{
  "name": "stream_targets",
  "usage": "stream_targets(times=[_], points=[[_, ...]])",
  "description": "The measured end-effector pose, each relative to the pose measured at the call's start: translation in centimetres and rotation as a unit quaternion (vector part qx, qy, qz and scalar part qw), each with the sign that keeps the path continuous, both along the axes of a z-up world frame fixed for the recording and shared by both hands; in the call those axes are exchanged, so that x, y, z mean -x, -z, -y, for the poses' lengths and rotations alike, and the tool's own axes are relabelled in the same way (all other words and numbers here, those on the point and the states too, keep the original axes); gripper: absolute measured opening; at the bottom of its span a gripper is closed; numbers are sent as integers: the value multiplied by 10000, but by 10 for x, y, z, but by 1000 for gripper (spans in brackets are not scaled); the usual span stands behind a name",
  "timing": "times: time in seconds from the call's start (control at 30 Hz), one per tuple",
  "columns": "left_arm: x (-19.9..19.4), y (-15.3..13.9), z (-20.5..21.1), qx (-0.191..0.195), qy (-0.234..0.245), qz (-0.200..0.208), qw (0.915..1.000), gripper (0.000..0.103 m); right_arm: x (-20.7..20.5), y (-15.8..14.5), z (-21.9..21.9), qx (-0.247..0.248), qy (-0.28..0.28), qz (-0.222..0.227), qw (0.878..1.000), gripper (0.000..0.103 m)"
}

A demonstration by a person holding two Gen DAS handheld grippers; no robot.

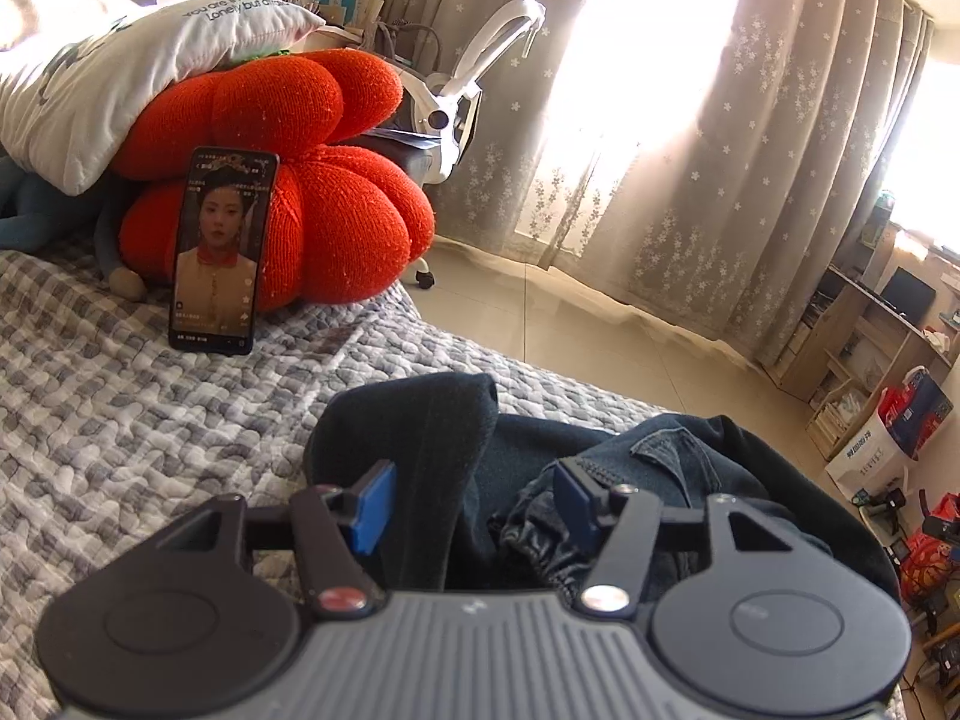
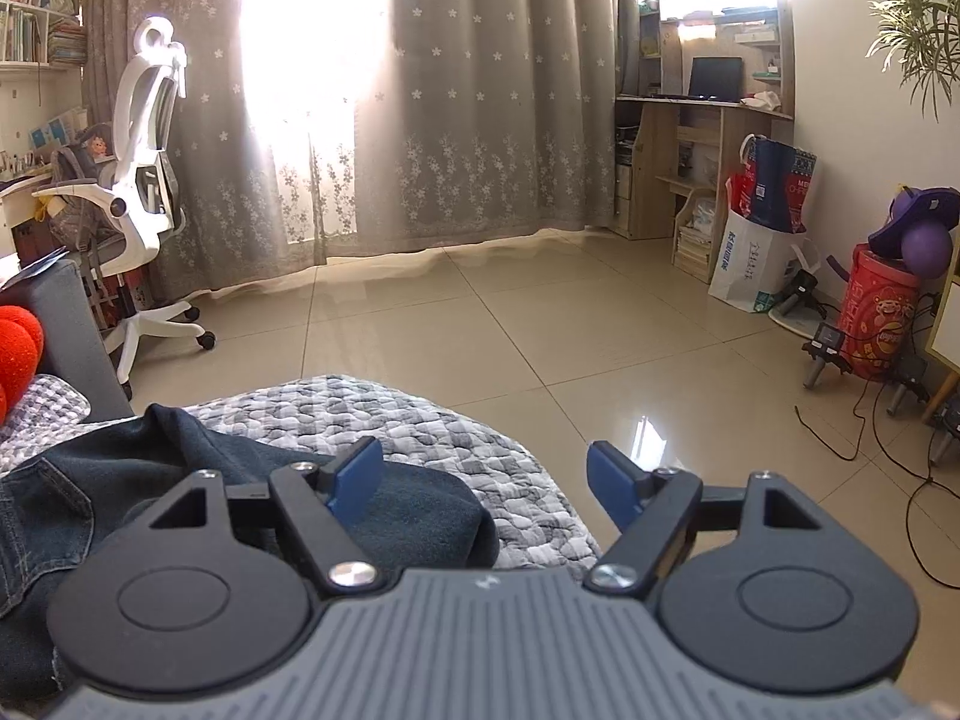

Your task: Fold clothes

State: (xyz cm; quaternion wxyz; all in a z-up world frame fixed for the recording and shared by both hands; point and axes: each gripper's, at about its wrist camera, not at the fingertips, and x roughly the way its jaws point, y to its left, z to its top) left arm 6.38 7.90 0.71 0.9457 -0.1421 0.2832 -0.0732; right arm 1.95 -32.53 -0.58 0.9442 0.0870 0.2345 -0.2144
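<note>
Two dark garments lie bunched together on the quilted bed (image 1: 150,420), near its corner: a soft, dark teal piece (image 1: 420,450) that looks like fleece or knit, and a pair of denim jeans (image 1: 660,468) crumpled against it with an elastic-gathered edge showing. At the left, the left claw (image 1: 474,501) hangs over the heap with its blue pads spread wide, holding nothing, a fold of the teal cloth rising between them. The teal piece will likely be limp and light, slumping wherever it is lifted, so a pinch at a hem or seam edge should serve better than a grab at the loose middle. The jeans look heavier and stiffer; the waistband, thick and stitched, seems the firmest place to take hold. Further right, the right claw (image 2: 486,483) is likewise open and empty, its left pad above the teal cloth's rounded end, its right pad out past the bed's edge over the tiled floor (image 2: 540,330).
</note>
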Motion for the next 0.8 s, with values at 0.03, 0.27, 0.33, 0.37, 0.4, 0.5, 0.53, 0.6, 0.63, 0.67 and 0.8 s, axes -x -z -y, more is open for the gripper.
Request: stream_targets(times=[0.03,0.27,0.33,0.37,0.4,0.5,0.53,0.6,0.63,0.67,0.8], points=[[0,0,0,16,43,-23,10000,59,-2,0,-4,-7,-105,5,9999,79],[5,-6,10,157,452,-102,9988,57,-17,2,-43,-157,-1290,-161,9914,80],[4,-3,17,240,620,-202,9976,58,-22,5,-57,-138,-1743,-293,9842,80],[3,0,20,283,690,-264,9969,58,-25,8,-66,-79,-1937,-395,9802,80],[2,2,22,322,721,-333,9963,58,-27,11,-74,21,-2062,-481,9773,80],[-1,8,29,426,827,-537,9942,58,-33,18,-91,329,-2346,-678,9692,80],[-1,10,32,461,879,-615,9932,58,-34,21,-95,419,-2426,-721,9665,80],[-2,14,36,514,981,-773,9908,59,-36,27,-101,561,-2546,-809,9620,80],[-1,17,39,481,1044,-846,9898,59,-38,30,-104,604,-2550,-868,9612,80],[-1,20,43,435,1106,-916,9887,60,-40,33,-106,647,-2551,-928,9603,80],[2,30,55,145,1306,-908,9872,59,-47,43,-108,729,-2494,-1033,9601,79]])
